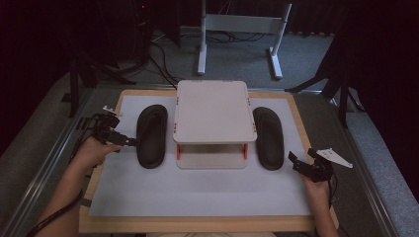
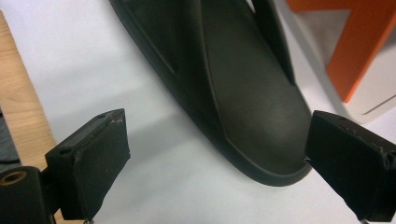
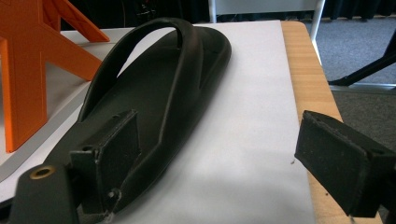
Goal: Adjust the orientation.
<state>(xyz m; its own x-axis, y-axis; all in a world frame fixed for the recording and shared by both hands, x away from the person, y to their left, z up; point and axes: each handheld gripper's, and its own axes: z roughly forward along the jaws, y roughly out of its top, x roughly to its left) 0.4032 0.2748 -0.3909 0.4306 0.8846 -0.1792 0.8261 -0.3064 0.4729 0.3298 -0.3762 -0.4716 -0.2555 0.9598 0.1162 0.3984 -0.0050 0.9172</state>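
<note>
A: A dim room, grey carpet and dark stands behind; in front, a wood-edged worktop (image 1: 123, 96) under a pale grey mat (image 1: 197, 190). What is the work here?

B: Two black moulded-rubber flip-flop sandals. The left sandal (image 1: 151, 136) lies flat on the mat, left of a small white two-tier stand with orange legs (image 1: 212, 111); the right sandal (image 1: 268, 137) lies just beside the stand's other flank.

A: And the tongs?

B: The left tongs (image 1: 129, 141) sit at that sandal's outer edge, jaws wide apart, clamped on nothing. In the left gripper view the sandal's rounded end (image 2: 261, 121) lies between the two black pads (image 2: 100, 158), untouched as far as I can tell. The right tongs (image 1: 301, 163) hang near the right sandal's near end, also spread and empty; its arched strap (image 3: 187, 51) rises ahead.

A: Which step, would you say?

B: Approach, by my reading, with no grip made yet. The next move likely calls for easing forward and closing on a sole rim or strap.

A: How would they handle?

B: Matte, smooth and thick-soled; probably springy.
</note>
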